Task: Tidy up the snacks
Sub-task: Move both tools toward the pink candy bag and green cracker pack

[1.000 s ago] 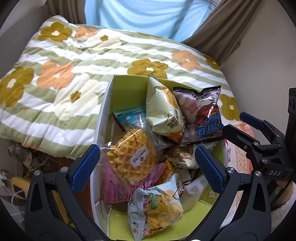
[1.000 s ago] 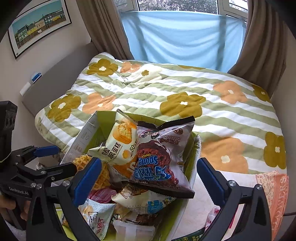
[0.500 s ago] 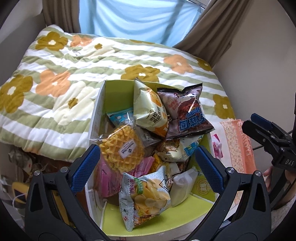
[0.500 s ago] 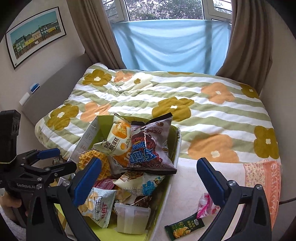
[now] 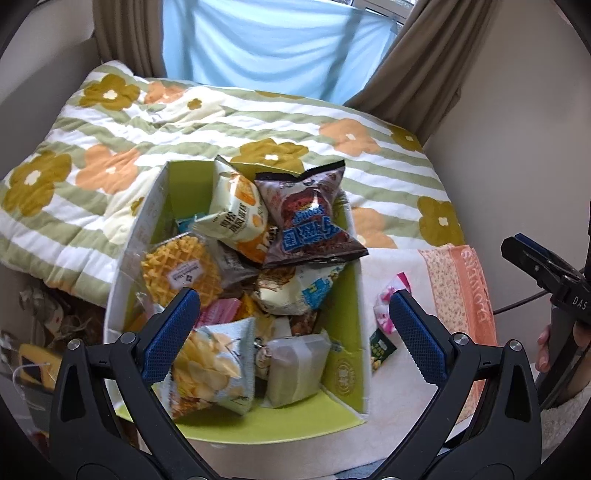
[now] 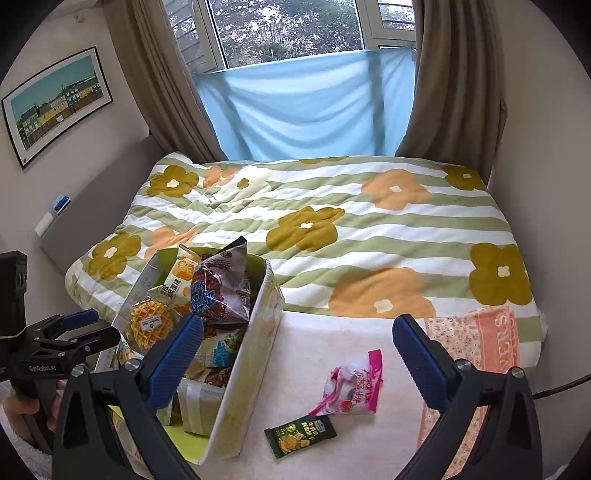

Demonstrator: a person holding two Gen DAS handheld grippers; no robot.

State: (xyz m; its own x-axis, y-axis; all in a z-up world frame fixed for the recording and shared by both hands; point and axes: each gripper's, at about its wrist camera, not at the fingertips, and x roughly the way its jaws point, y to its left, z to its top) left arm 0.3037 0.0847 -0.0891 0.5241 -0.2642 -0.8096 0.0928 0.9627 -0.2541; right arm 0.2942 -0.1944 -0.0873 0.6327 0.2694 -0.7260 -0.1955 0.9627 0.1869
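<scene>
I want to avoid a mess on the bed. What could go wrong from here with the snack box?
1. The brown bag lies on top of the pile in the box, above the rim; adding more may push it out.
2. The pink packet and green packet lie loose; the open right gripper might pinch the towel.

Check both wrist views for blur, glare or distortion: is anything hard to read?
Left wrist view: strong fisheye bending, dark corners; the snack box and chip bag look slightly soft. Right wrist view: sharper, daylit from the window without blown-out glare; the green packet and pink packet are clear, their print too small to read.
</scene>
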